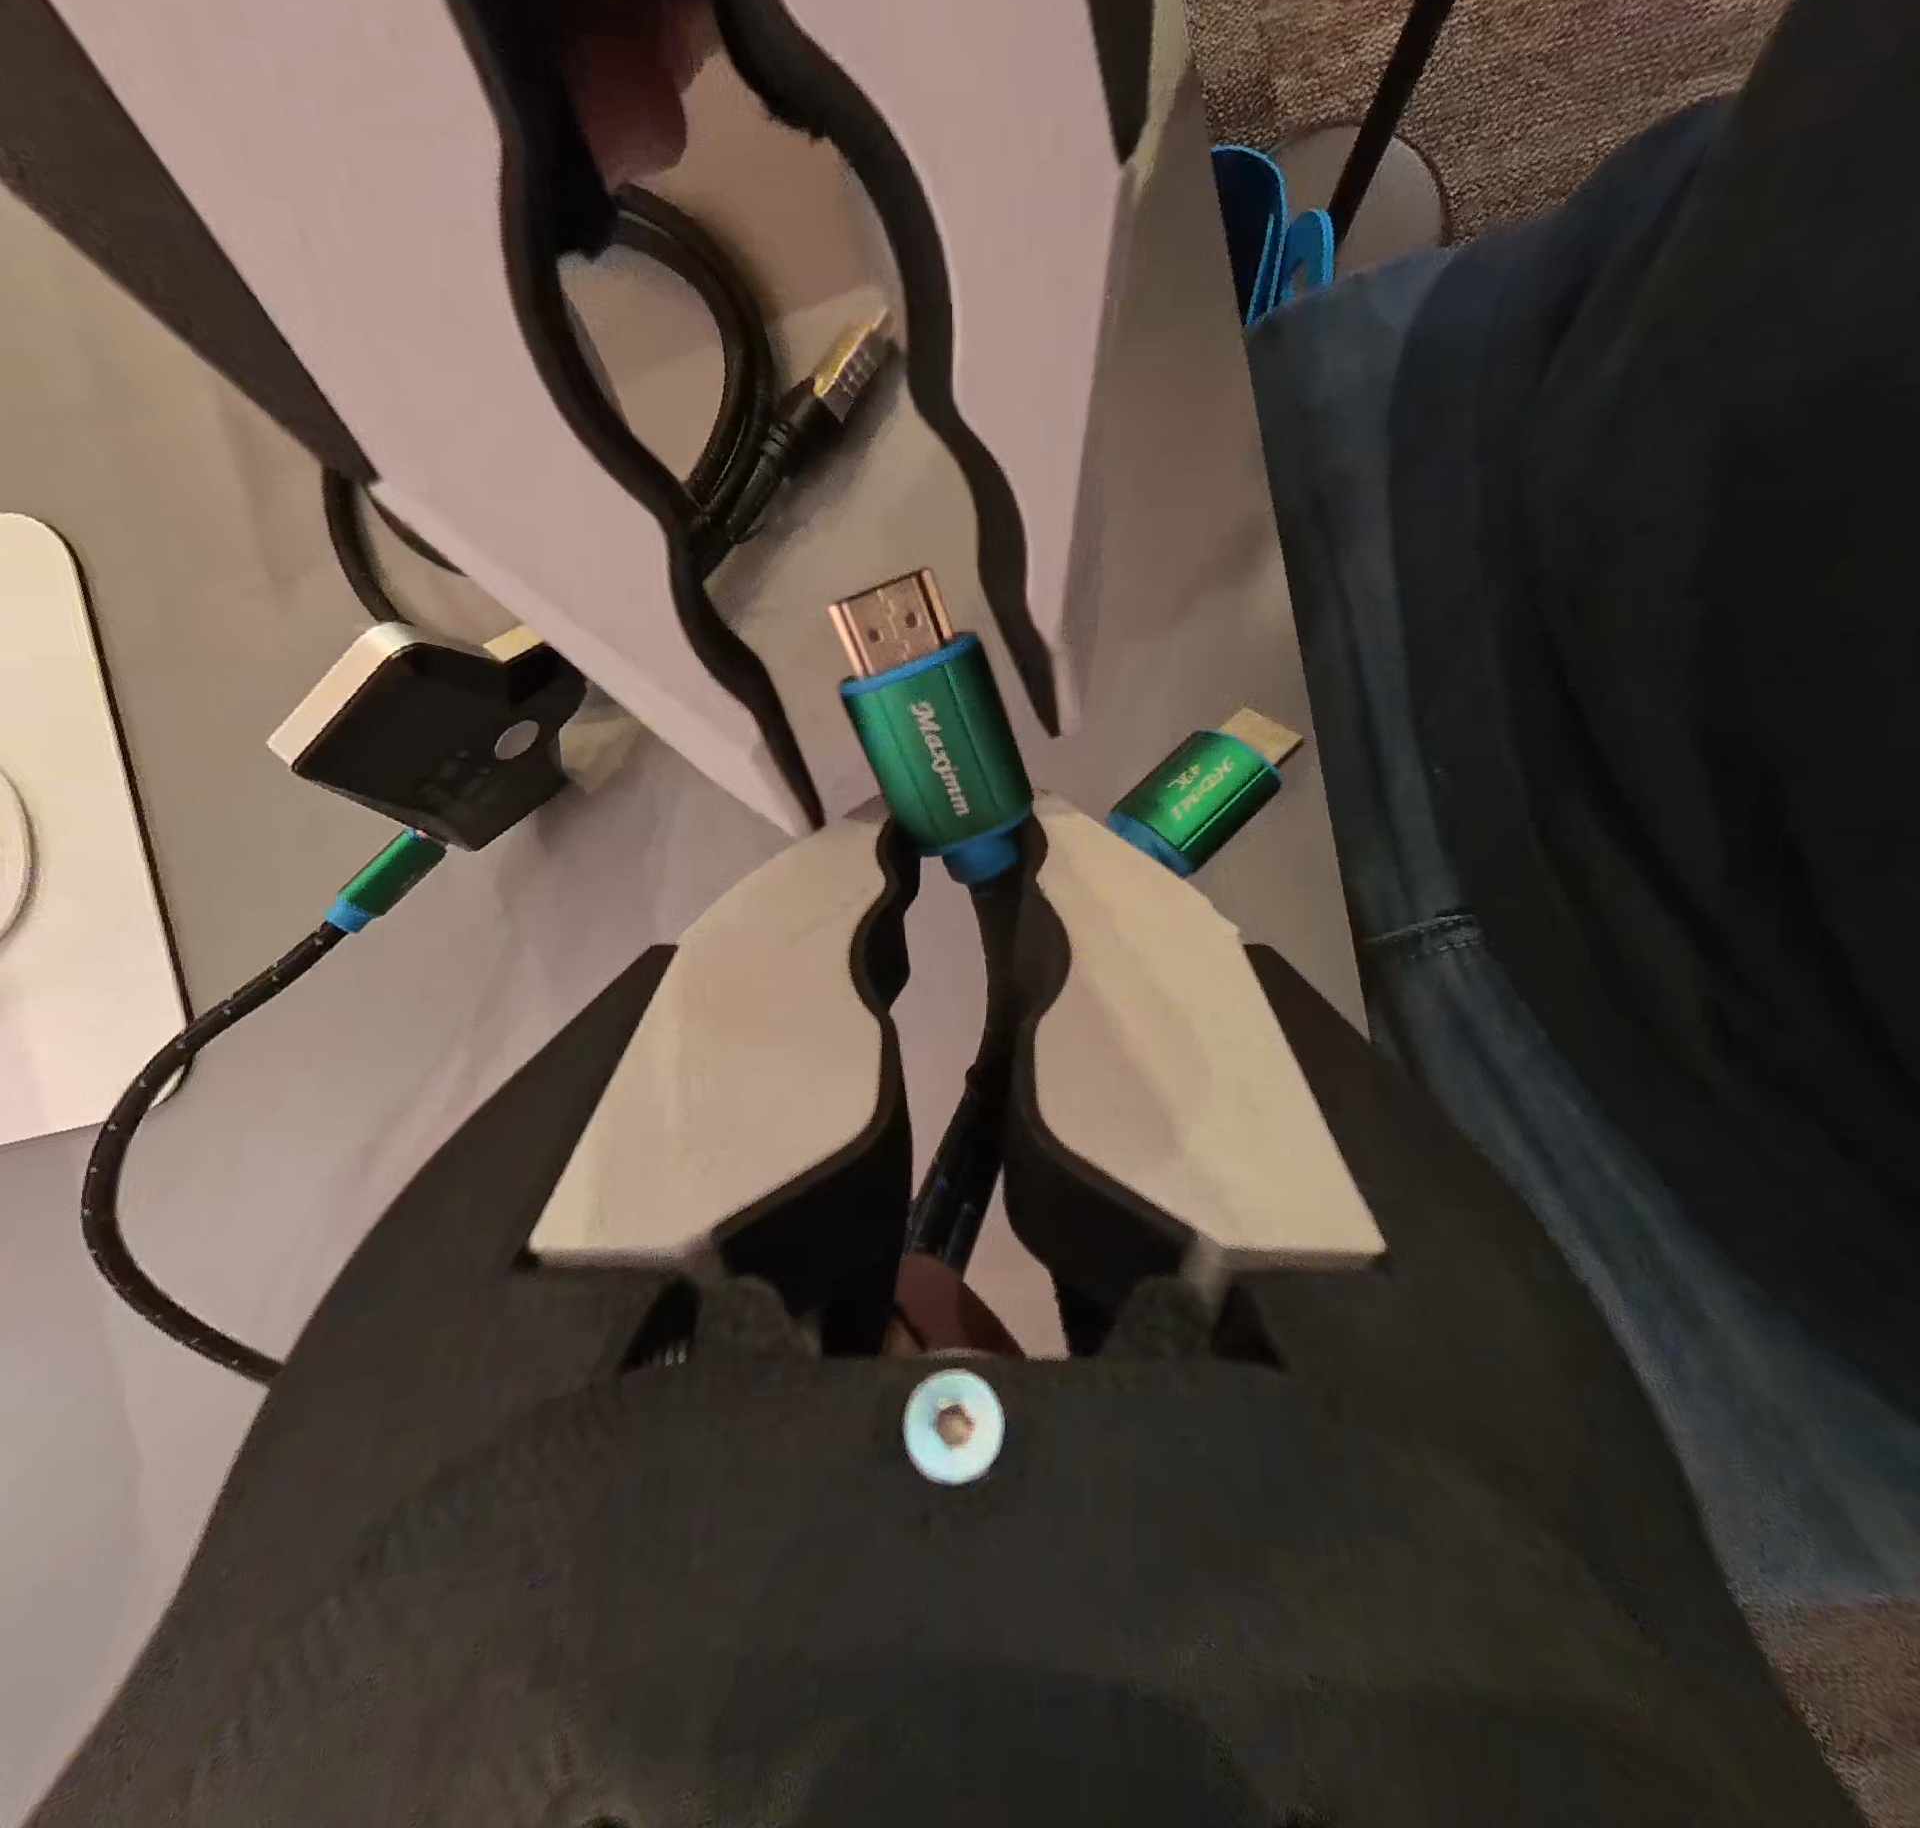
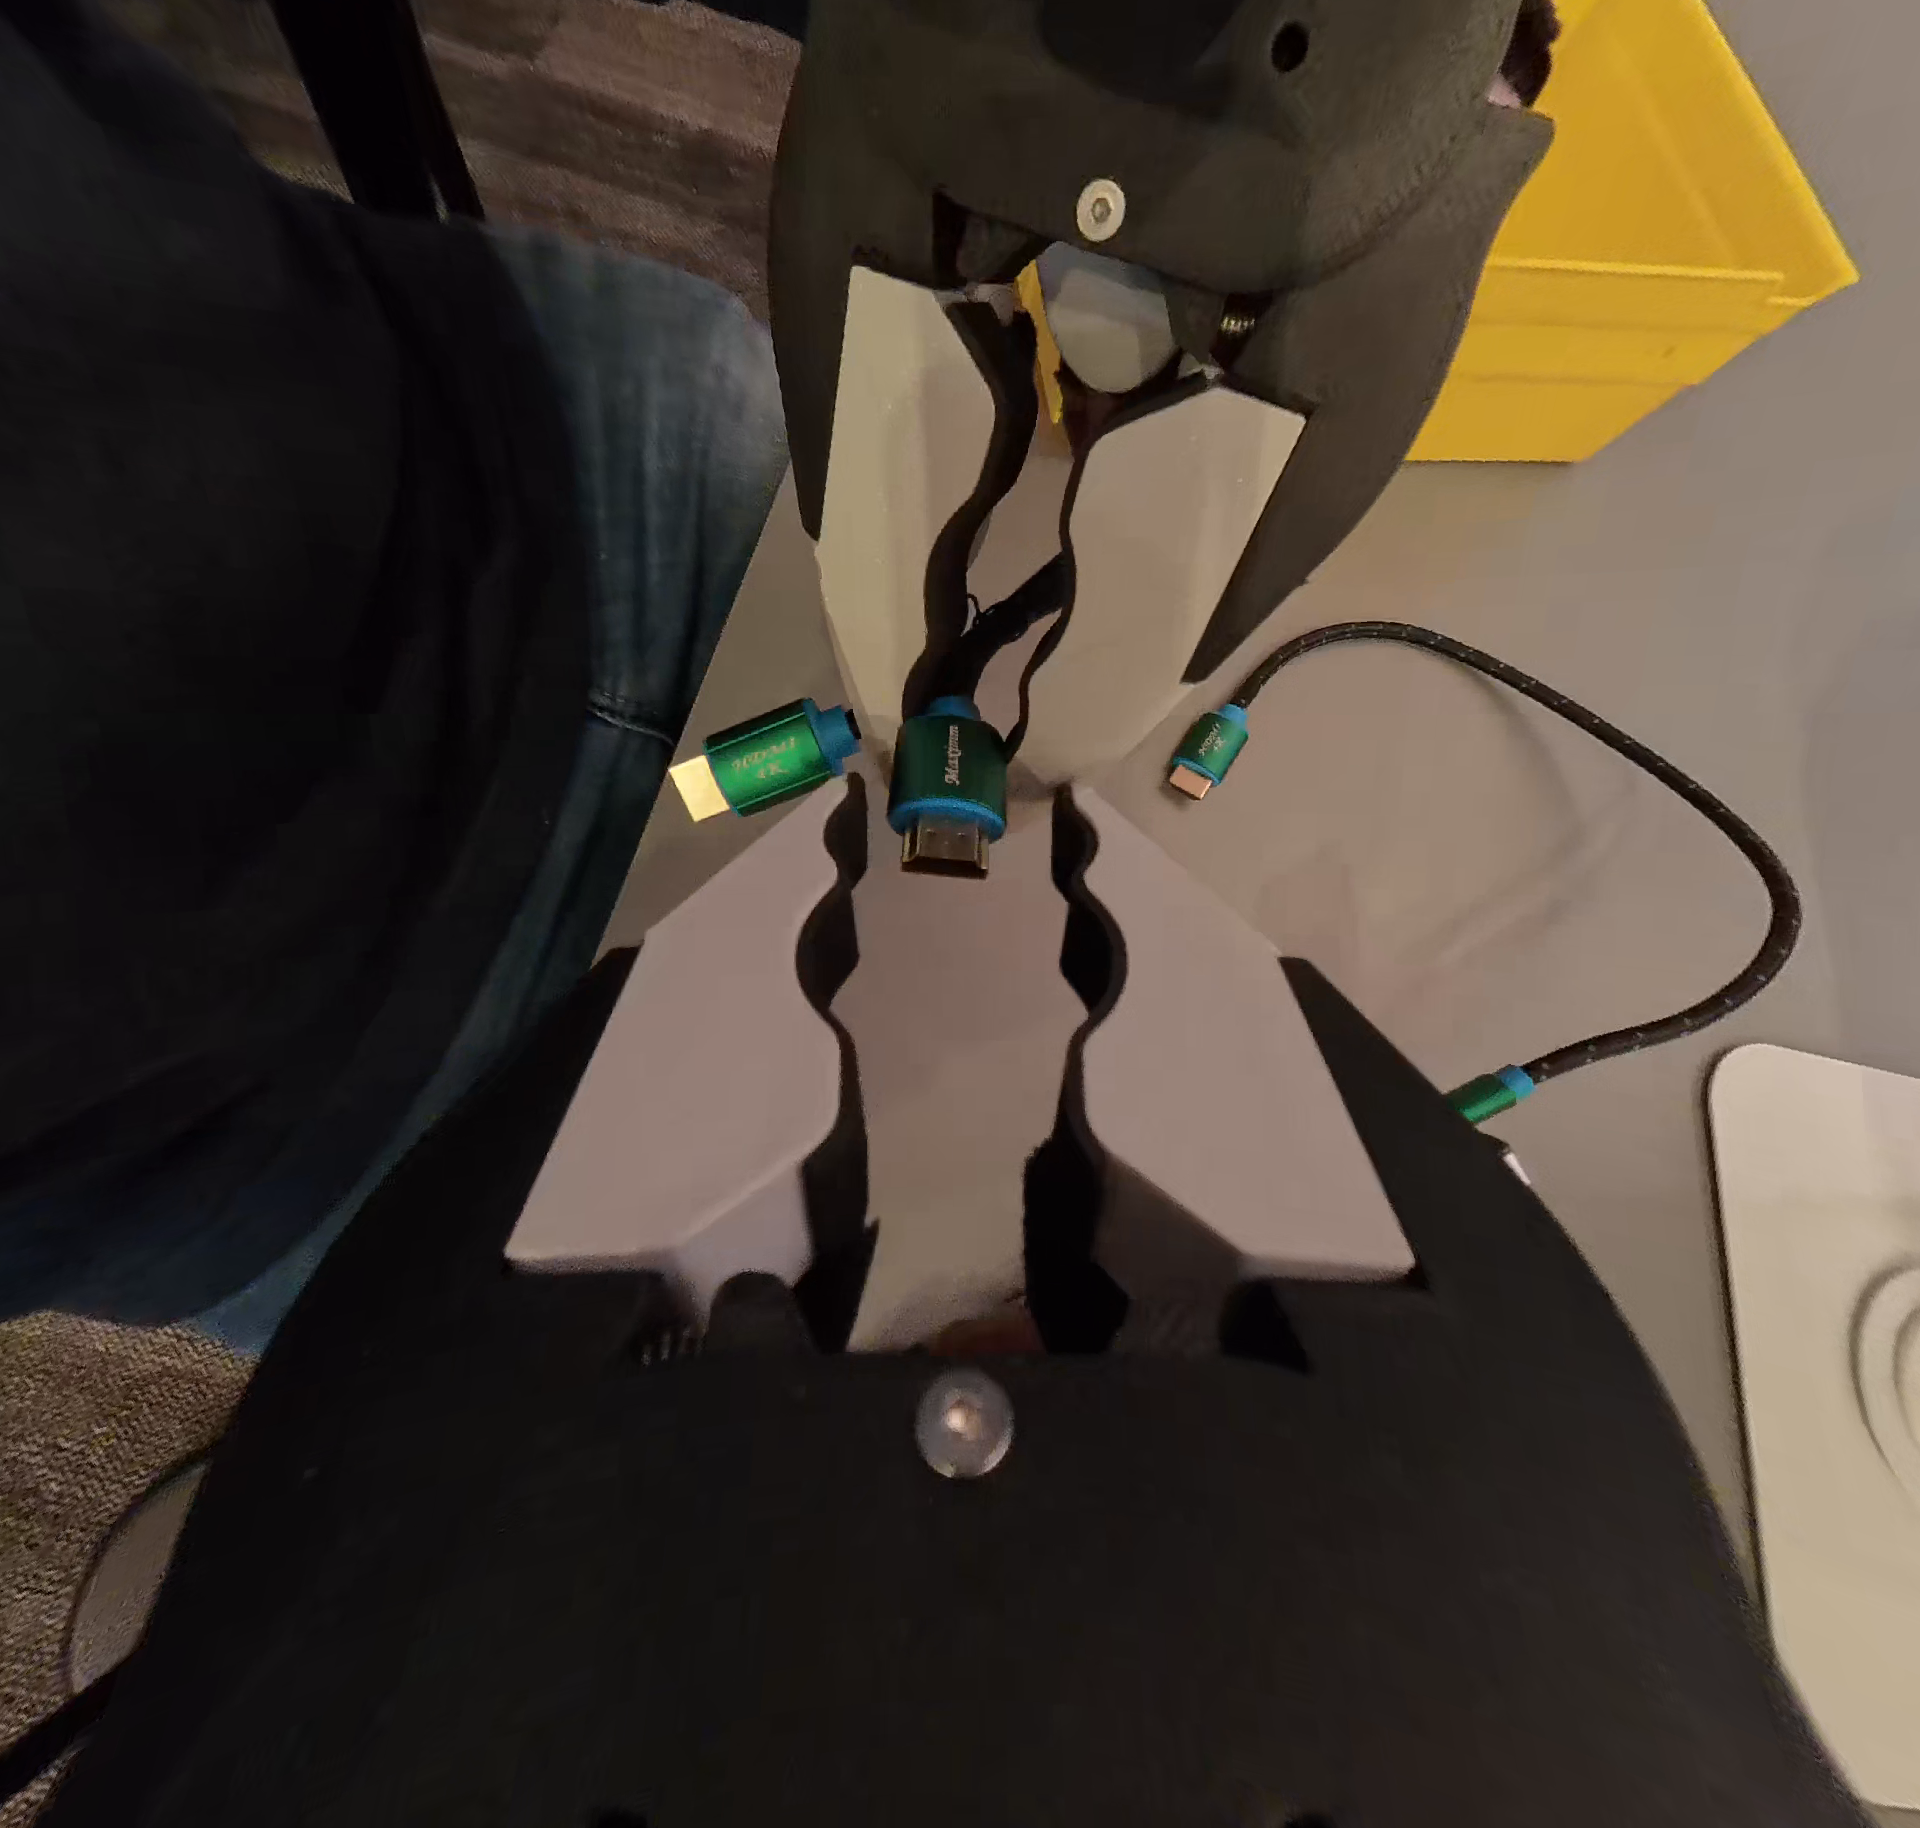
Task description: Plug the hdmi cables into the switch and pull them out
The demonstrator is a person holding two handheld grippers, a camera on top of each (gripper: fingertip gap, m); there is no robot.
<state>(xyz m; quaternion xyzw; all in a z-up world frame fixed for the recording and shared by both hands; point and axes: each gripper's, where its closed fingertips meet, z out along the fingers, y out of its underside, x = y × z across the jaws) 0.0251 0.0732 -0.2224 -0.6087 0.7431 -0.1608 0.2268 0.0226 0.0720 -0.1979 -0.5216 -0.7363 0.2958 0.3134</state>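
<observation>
On a grey table, left of my left jaws, the black switch sits with one cable plugged in. My left gripper is clenched on the braided cable just behind a green HDMI plug that juts ahead of its fingertips. Right of them lies a loose plug. My right gripper faces it, jaws released, empty.

switch left of held plug; loose plug right
</observation>
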